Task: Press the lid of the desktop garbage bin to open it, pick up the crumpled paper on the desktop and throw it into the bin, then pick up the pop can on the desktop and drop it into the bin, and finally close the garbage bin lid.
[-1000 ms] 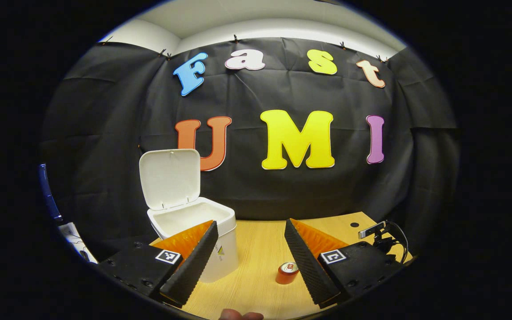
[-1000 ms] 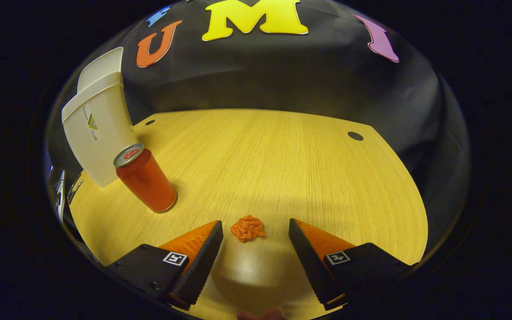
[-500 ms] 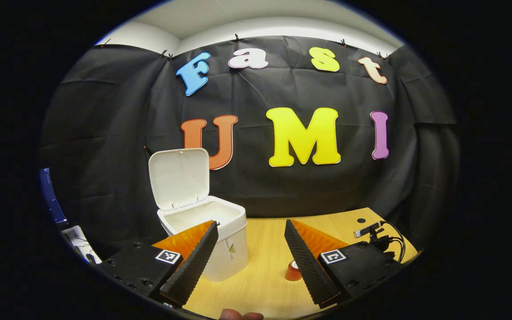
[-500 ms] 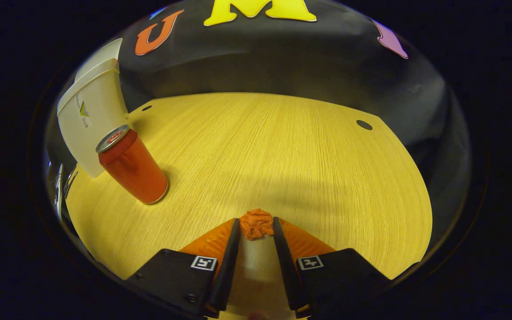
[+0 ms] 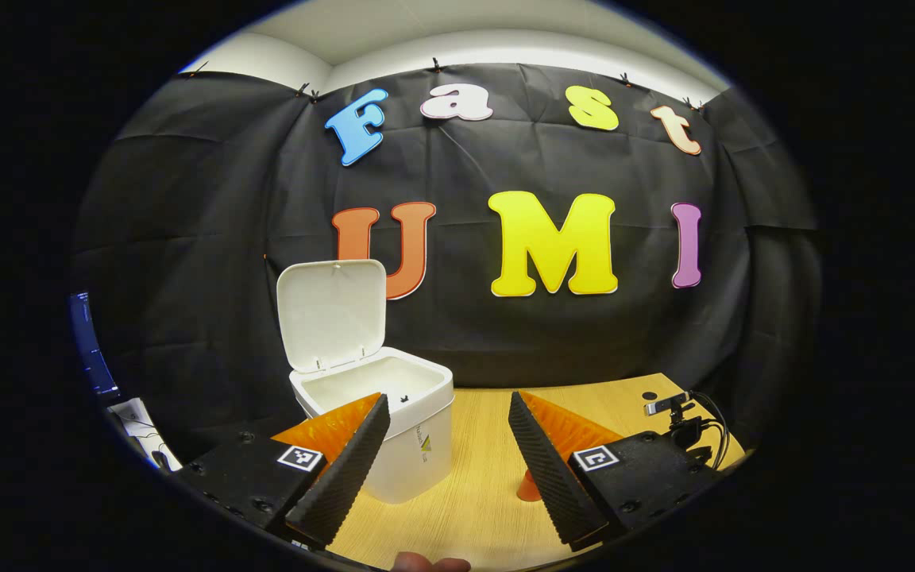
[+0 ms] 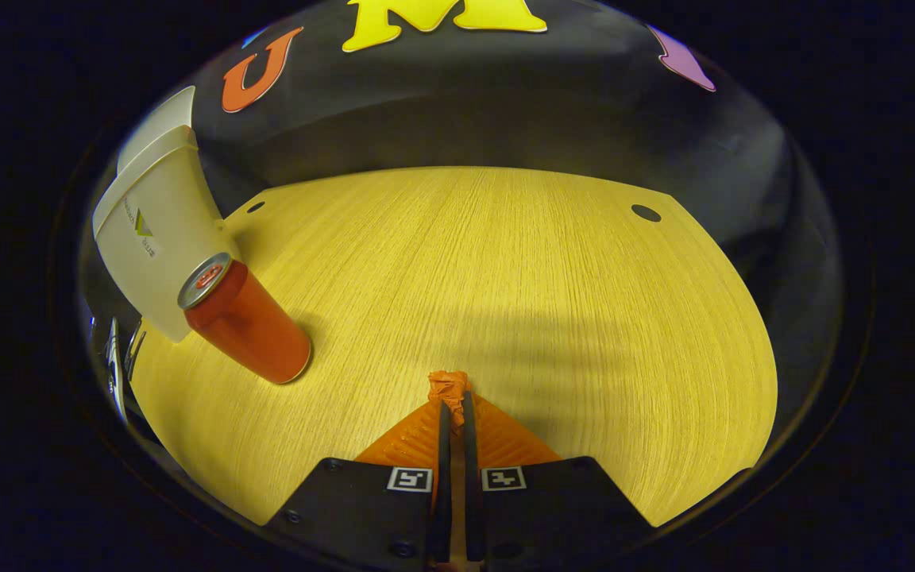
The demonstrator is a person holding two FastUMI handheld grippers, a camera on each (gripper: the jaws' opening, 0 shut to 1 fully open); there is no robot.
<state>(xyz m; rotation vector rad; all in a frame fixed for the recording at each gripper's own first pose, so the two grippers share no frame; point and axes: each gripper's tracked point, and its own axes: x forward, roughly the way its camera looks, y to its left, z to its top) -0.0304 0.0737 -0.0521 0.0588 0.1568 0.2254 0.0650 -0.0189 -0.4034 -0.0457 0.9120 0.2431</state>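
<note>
Beside the upright pop can (image 6: 247,326), the right gripper (image 6: 452,397) pinches crumpled paper (image 6: 447,387).

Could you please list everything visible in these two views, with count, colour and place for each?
garbage bin: one, white, at the desk's left end, just behind the can in the right gripper view
bin lid: one, white, standing open above the bin's back edge
pop can: one, red with a silver top, upright on the desk in front of the bin
crumpled paper: one, orange, pinched at the right gripper's fingertips
desk: one, light wood, with round dark holes near its far corners
small camera on a stand with cables: one, dark, at the desk's far right corner
left gripper: one, open, above the desk with nothing between its fingers
right gripper: one, shut on the paper, low over the desk
</note>
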